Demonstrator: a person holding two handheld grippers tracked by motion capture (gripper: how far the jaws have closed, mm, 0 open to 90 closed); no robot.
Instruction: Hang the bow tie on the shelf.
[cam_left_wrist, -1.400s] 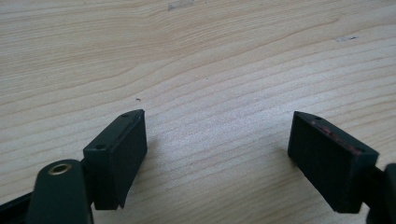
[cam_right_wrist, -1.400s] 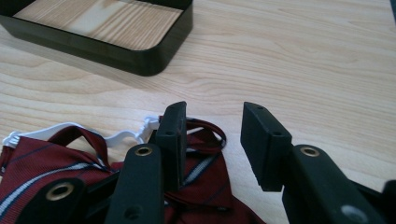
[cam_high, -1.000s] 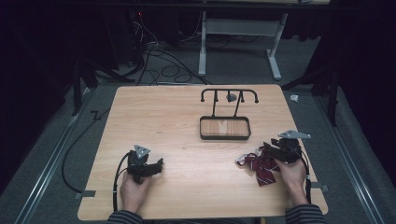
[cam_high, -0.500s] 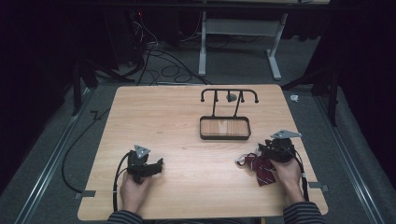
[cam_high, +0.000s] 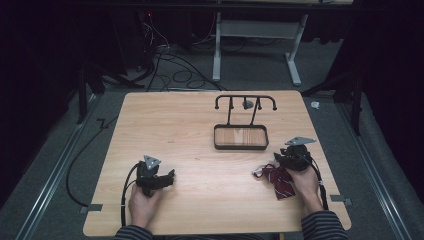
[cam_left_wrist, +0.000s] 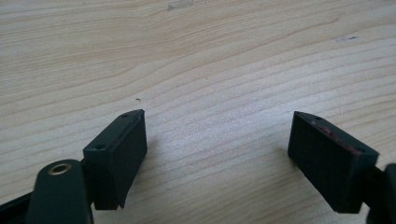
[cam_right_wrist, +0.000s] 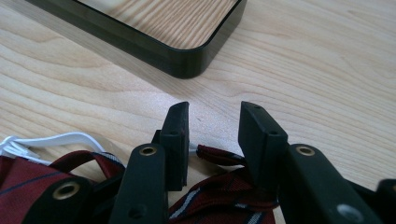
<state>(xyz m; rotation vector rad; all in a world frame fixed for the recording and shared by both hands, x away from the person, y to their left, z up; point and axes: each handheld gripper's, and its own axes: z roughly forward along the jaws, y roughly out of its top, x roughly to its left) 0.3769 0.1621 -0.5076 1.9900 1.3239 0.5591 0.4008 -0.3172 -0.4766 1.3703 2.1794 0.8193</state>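
Observation:
A dark red striped tie (cam_high: 281, 182) with a white elastic band (cam_right_wrist: 56, 139) lies bunched at the table's right side. My right gripper (cam_high: 283, 160) rests on it, pointing left toward the tray. Its jaws (cam_right_wrist: 215, 112) have just been closing. A thin red strap of the tie (cam_right_wrist: 219, 156) lies in the gap between them, and the pads stand apart from it. My left gripper (cam_high: 169, 178) sits on the bare wood at the front left. Its jaws (cam_left_wrist: 217, 126) are wide open with nothing between them.
A black-rimmed wooden tray (cam_high: 241, 147) with a black hanger rail (cam_high: 245, 98) above it stands at the table's middle back. One tray corner (cam_right_wrist: 196, 65) lies just ahead of the right jaws. Cables trail from both grippers over the table's front edge (cam_high: 215, 232).
The right hand has shifted slightly left over the tie, and its jaws have narrowed. The tie looks more bunched. The left hand has not moved.

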